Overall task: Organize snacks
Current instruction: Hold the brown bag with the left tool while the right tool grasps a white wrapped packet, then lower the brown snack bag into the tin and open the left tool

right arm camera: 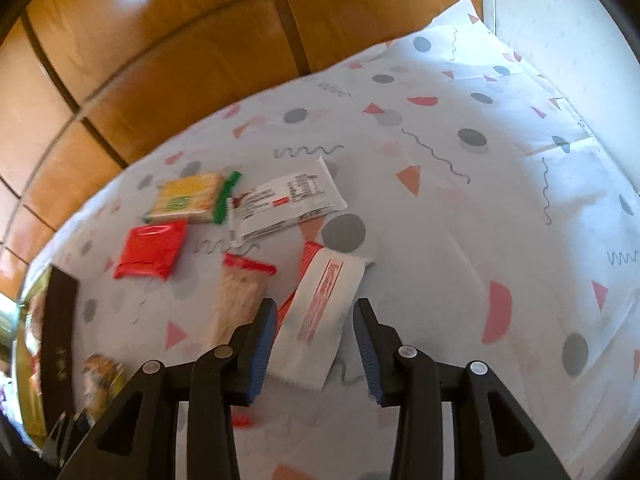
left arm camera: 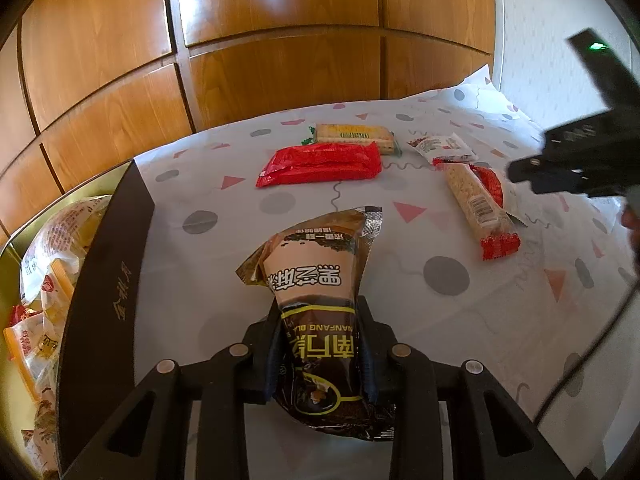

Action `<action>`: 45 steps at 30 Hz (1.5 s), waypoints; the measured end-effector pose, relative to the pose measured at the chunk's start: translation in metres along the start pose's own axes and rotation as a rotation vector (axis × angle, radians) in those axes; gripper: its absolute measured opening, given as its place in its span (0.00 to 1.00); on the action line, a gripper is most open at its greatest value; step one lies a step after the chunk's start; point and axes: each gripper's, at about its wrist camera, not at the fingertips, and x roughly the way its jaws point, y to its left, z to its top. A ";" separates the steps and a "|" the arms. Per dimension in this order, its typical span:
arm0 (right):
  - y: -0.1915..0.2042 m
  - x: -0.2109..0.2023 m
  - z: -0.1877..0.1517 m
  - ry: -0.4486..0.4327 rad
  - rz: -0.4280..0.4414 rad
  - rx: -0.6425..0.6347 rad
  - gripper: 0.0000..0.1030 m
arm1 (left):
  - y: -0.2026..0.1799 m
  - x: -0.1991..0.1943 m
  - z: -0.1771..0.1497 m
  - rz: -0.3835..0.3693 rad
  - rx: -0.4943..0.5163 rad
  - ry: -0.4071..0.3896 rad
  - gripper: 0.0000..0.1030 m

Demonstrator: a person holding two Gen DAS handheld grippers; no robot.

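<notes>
Wood panelling fills the top of both views, above a white patterned tablecloth (left arm camera: 280, 200) strewn with snacks. At the far left of the left wrist view stands a dark-walled box (left arm camera: 108, 280) already holding wrapped snacks. At lower centre the left gripper (left arm camera: 320, 344) is clamped on a brown snack packet (left arm camera: 320, 300), which is lifted clear of the cloth just right of the box wall. Further up lie a red packet (left arm camera: 320, 164) and a yellow cracker pack (left arm camera: 356, 136), touching each other; to the right lies a long cracker bar (left arm camera: 476, 200).

In the right wrist view, the right gripper (right arm camera: 316, 344) has its tongs apart, straddling a white sachet (right arm camera: 320, 320) at lower centre, whose left edge sits close against the cracker bar.

Judged risk: the slick, floppy brown packet could slip from the narrow pinch or snag the box wall; closing on the sachet could also catch its neighbour.
</notes>
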 end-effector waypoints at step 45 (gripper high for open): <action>0.006 -0.004 -0.058 -0.187 -0.111 -0.337 0.34 | 0.036 -0.044 0.019 -0.128 -0.211 0.067 0.26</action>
